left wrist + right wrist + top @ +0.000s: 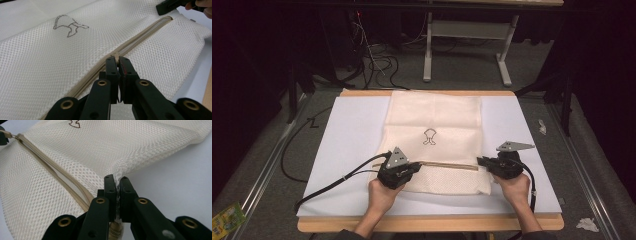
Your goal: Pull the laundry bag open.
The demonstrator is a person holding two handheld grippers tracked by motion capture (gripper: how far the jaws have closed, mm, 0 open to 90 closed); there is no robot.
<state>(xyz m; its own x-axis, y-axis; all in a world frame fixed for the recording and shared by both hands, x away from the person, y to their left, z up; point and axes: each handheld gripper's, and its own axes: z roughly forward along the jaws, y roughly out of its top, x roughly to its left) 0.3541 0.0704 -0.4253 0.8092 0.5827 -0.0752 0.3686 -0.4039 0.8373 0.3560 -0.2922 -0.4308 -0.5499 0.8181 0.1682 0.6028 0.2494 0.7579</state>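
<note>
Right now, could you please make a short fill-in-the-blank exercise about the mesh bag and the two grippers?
1. The left hand-held gripper is shut on the ____ pull of the mesh bag.
2. The right hand-held gripper pinches the bag's ____.
3. The bag lies on a ____ sheet.

Missing words: zipper; edge; white

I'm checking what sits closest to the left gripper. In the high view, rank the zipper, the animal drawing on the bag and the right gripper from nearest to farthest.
1. zipper: at the left gripper fingers.
2. animal drawing: up and to the right, mid-bag.
3. right gripper: at the mesh bag right edge.
</note>
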